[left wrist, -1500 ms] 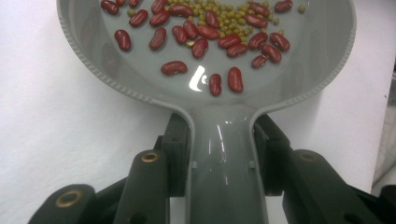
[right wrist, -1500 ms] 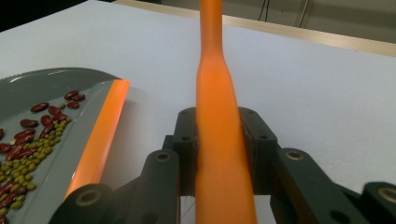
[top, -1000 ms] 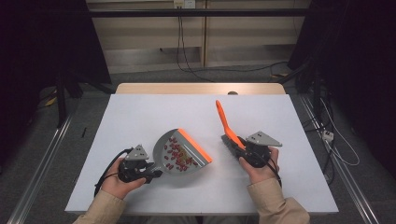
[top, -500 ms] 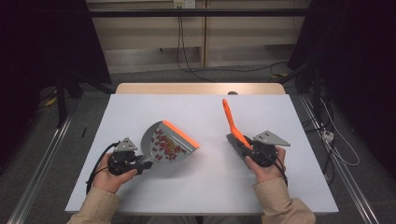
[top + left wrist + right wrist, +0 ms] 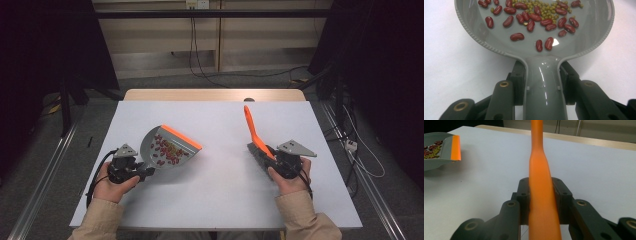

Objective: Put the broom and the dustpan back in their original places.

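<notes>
Now the grey dustpan (image 5: pixel 167 147), pinched at its handle by the left claw (image 5: pixel 141 171) over the white worktop (image 5: pixel 220 125), holds red beans (image 5: pixel 531 18) and small green ones (image 5: pixel 546 7); the right claw (image 5: pixel 267 157) pinches an orange brush (image 5: pixel 252 131).

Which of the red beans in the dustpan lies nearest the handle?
In the left gripper view, the two red beans lying side by side at the pan's bottom centre, just above the handle; the other red beans lie farther up the dustpan.

dustpan (image 5: pixel 534 47) front lip chopped off by the top edge, left gripper view | brush (image 5: pixel 541 195) handle tip runs out the top, bristles hidden | small green beans (image 5: pixel 172 148) too tiny to count from the high view
</notes>
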Action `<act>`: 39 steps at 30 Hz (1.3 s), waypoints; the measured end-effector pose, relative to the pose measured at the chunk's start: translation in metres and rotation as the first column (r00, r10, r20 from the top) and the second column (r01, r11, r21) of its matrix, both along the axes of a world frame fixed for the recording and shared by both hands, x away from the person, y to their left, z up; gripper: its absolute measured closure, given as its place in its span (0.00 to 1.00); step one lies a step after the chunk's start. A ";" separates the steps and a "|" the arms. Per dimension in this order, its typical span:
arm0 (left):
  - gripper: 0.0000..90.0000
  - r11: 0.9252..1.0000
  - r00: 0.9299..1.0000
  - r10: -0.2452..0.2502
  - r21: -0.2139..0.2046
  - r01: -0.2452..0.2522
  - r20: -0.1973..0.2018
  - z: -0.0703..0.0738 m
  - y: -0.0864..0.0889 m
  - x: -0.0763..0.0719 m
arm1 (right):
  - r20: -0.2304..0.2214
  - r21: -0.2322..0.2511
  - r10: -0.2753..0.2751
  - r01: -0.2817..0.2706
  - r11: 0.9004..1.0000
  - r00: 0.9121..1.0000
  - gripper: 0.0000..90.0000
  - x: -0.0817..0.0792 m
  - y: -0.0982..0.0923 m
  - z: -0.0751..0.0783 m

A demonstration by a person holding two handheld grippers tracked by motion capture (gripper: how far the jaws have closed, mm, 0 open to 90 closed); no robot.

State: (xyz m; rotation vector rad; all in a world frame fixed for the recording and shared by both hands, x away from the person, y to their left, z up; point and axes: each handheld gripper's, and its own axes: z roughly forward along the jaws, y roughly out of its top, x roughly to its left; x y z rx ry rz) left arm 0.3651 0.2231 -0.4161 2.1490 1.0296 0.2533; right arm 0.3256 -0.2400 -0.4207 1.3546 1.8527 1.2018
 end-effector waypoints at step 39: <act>0.71 0.970 0.971 0.239 0.049 -0.238 -0.016 -0.020 0.012 0.024 | 0.013 -0.032 -0.198 0.198 0.980 0.980 0.79 0.008 -0.070 -0.008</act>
